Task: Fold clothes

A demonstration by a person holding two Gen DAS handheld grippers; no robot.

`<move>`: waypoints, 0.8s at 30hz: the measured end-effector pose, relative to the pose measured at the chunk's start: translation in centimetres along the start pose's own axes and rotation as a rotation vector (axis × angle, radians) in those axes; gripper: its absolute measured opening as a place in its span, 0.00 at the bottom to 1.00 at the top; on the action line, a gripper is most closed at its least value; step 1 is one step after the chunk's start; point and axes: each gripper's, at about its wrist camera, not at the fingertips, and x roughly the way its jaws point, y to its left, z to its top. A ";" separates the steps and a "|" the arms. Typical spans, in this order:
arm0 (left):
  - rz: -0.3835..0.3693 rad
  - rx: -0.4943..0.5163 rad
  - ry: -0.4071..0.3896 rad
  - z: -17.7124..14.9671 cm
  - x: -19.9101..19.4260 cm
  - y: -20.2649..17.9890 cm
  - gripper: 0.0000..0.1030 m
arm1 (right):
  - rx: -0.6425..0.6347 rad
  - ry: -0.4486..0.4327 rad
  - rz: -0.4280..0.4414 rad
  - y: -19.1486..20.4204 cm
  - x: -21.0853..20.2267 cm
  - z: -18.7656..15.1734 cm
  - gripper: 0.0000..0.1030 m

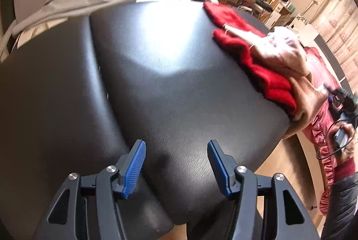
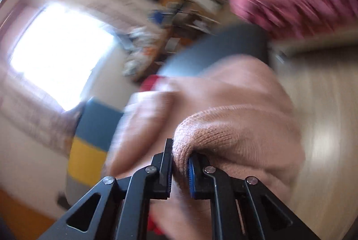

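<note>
A: How will that pink sweater (image 2: 235,119) handle?

B: Soft, loose knit. I'd judge it light and floppy, sagging wherever it isn't supported. The right gripper (image 2: 180,164) is pinching a thick fold of it between pressed-together fingers, and the cloth bulges out above them. The right wrist view is badly blurred, so the far end of the sweater is hard to read.

A: Where is it on the table?

B: From the left wrist view it's at about two o'clock, bunched on top of a red garment (image 1: 252,59) near the right edge of the black padded table (image 1: 170,83), part of it drooping over the edge.

A: And the left gripper (image 1: 176,168)?

B: Fingers spread wide, nothing between them, hovering over bare table at six o'clock.

A: Best place to take hold?

B: Probably a hem or shoulder seam, where the knit is doubled and slips less. A single pinch mid-body will likely just drag it into a lump.

A: Anything in the way?

B: The red garment underneath may come along. A grey garment (image 1: 85,1) lies at eleven o'clock, well apart. A shiny pink ruffled cloth (image 1: 322,128) hangs past the table at three o'clock, with dark cables near it.
</note>
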 end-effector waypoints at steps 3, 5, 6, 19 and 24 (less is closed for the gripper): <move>-0.062 0.044 -0.061 3.2 -1.0 -1.8 0.57 | -0.210 0.033 0.050 8.1 0.7 -0.2 0.11; -0.116 0.133 -0.101 6.2 -1.2 -5.0 0.57 | -0.228 0.057 0.075 10.2 1.6 -1.0 0.11; -0.143 0.186 -0.120 7.8 -1.3 -6.9 0.57 | -0.225 0.069 0.092 11.0 1.9 -1.5 0.11; -0.018 0.924 -0.119 12.4 9.0 -26.4 0.57 | -0.093 0.060 0.216 4.7 -1.7 -0.8 0.11; -0.003 1.029 0.008 11.8 13.6 -27.7 0.53 | -0.035 0.047 0.240 2.5 -2.2 -0.1 0.11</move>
